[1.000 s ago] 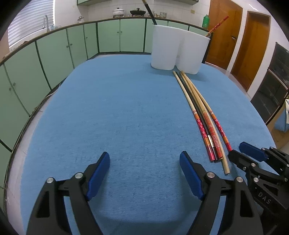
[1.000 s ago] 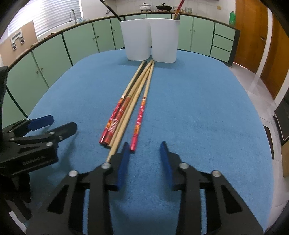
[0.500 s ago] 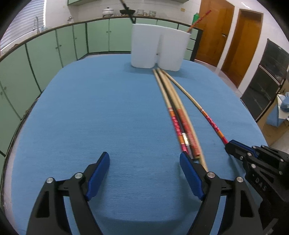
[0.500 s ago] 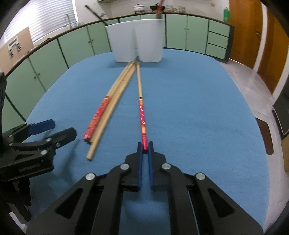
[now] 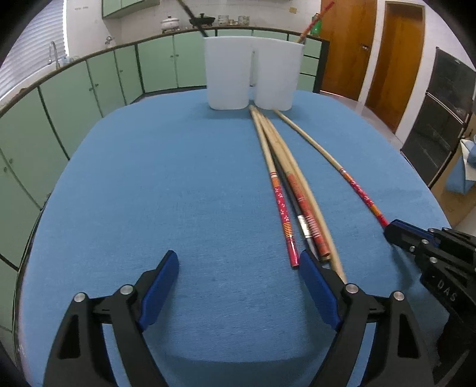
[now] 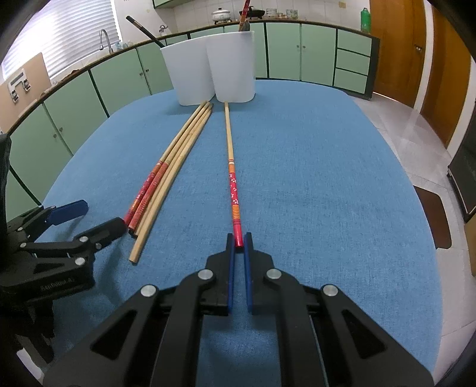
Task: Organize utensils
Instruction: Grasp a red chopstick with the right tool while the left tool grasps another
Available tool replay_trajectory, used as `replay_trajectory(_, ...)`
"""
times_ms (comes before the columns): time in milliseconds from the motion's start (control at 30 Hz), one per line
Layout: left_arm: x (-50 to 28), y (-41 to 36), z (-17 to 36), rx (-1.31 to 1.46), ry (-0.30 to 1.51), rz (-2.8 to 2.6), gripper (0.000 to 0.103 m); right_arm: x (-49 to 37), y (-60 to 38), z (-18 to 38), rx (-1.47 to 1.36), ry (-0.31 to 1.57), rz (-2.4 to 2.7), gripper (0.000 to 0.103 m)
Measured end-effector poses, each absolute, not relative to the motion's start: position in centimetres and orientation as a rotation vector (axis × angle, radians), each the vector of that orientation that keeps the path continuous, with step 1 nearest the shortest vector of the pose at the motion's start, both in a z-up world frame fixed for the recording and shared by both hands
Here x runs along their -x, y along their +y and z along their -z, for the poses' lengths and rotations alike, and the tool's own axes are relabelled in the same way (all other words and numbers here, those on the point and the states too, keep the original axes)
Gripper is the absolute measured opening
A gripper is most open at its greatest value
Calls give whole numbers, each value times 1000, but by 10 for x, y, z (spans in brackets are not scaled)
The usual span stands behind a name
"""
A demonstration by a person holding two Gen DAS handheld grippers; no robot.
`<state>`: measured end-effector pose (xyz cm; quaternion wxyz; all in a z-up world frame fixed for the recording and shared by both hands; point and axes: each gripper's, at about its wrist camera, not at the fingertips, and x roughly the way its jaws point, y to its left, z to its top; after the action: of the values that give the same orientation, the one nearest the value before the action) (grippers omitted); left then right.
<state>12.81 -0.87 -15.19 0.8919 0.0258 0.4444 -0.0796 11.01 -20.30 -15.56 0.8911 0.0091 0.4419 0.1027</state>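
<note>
Several long bamboo chopsticks (image 5: 285, 178) with red ends lie bundled on the blue tablecloth (image 5: 148, 178), pointing at a white two-cup holder (image 5: 253, 74). One red-ended chopstick (image 6: 230, 154) lies apart to the right of the bundle (image 6: 175, 154). My right gripper (image 6: 239, 241) is shut on its red tip. My left gripper (image 5: 238, 259) hovers low over the cloth just left of the bundle's near ends. Its jaws are opening, with nothing between them. A dark stick (image 5: 190, 12) and a red stick (image 5: 315, 23) stand in the holder.
The holder (image 6: 208, 68) stands at the table's far edge. Green cabinets (image 5: 89, 89) run behind and to the left, wooden doors (image 5: 401, 59) and a black oven (image 5: 440, 128) to the right. My left gripper (image 6: 96, 214) shows low at the left of the right wrist view.
My right gripper closed on the red tip of one chopstick, and that stick now lies apart from the bundle. The left gripper shifted sideways toward the bundle's near ends.
</note>
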Motion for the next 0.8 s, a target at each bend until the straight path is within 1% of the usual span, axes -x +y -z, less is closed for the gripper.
replay_trajectory(200, -122, 1, 150, -48, 914, 144, 81, -109, -206, 155, -16, 913, -230, 6)
replay_trajectory(367, -121, -2, 150, -40, 916, 163, 81, -105, -206, 153, -12, 911, -264, 15)
replay_trajectory(567, -123, -5, 151, -47, 916, 164, 80, -106, -205, 153, -8, 912, -272, 16)
replay_trajectory(633, -123, -6, 151, -54, 913, 164, 71, -107, -203, 153, -2, 913, -275, 16)
replay_trajectory(667, -123, -7, 151, -58, 911, 165, 69, -108, -202, 153, 2, 913, -277, 16)
replay_trajectory(733, -123, -8, 150, -59, 907, 173, 57, -110, -201, 154, 6, 914, -278, 16)
replay_trajectory(800, -122, -10, 150, -53, 905, 181, 51, -110, -199, 154, 12, 914, -279, 15)
